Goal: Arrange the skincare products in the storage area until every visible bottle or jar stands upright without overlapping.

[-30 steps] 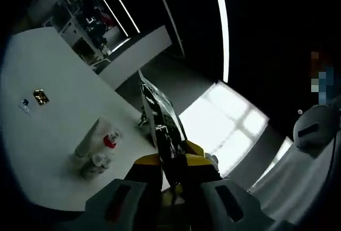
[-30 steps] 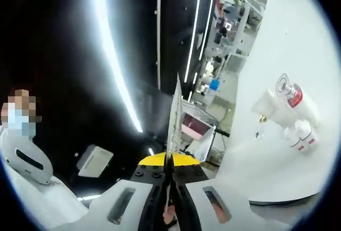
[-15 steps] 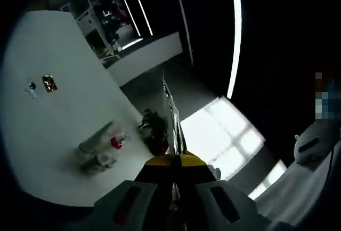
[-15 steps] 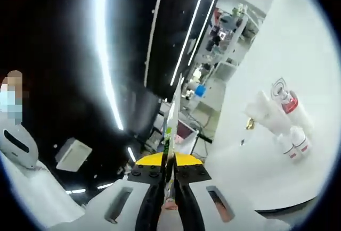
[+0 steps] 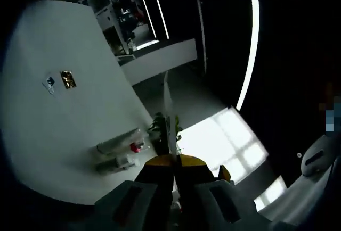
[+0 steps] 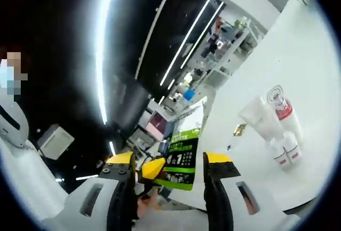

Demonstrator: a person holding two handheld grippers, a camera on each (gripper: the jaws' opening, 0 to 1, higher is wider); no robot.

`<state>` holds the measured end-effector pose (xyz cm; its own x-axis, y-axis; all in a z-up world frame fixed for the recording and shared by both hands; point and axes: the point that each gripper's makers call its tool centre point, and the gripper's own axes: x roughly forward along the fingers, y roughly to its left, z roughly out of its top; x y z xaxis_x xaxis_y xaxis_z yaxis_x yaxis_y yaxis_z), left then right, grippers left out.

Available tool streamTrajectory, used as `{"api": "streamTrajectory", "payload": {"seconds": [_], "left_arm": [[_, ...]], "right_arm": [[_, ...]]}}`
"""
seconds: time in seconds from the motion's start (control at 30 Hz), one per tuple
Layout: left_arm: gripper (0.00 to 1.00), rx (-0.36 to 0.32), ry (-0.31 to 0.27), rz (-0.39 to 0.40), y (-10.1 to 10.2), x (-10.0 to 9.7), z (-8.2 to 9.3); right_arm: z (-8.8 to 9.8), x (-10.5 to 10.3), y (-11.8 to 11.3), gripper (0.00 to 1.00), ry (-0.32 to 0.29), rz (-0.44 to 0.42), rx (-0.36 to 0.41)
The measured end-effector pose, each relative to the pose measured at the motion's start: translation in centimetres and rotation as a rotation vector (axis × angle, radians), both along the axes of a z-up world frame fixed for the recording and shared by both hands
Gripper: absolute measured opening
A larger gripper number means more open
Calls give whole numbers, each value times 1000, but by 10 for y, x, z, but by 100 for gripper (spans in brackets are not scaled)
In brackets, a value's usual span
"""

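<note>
A thin green-and-black printed card hangs in the air off the white table. My left gripper is shut on it, and there the card shows edge-on. In the right gripper view the left gripper comes in from the left, holding the card between my right gripper's open jaws. The skincare group stands on the table: a white tube, a red bottle with a clear cap and two small white bottles. The same group appears left of the card.
A small gold sachet and a blue-marked one lie apart on the table. The gold sachet also lies beside the white tube. Beyond the table edge are shelves, ceiling light strips and a bright window patch.
My right gripper has opened and let go of the card, which now turns its printed face to that view. The left gripper keeps hold of it. Both cameras have rolled.
</note>
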<state>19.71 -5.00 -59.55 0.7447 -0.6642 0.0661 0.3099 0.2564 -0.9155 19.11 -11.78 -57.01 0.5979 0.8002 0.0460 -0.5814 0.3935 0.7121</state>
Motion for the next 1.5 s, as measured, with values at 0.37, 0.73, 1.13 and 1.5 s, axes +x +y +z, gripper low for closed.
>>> {"api": "streamTrajectory", "payload": {"seconds": [0.37,0.73,1.13,1.5], "left_arm": [[0,86,119,36,-6,10,-55],[0,117,184,58,-8,20,-77],[0,146,257,44,-13,27,-110],[0,156,334,71,-15,44,-139]], "right_arm": [[-30,-1,-14,83,-68,40,-261],[-57,2,-36,90,-85,63,-403],[-73,2,-41,98,-85,71,-501],[-87,0,-45,99,-135,134,-651]]}}
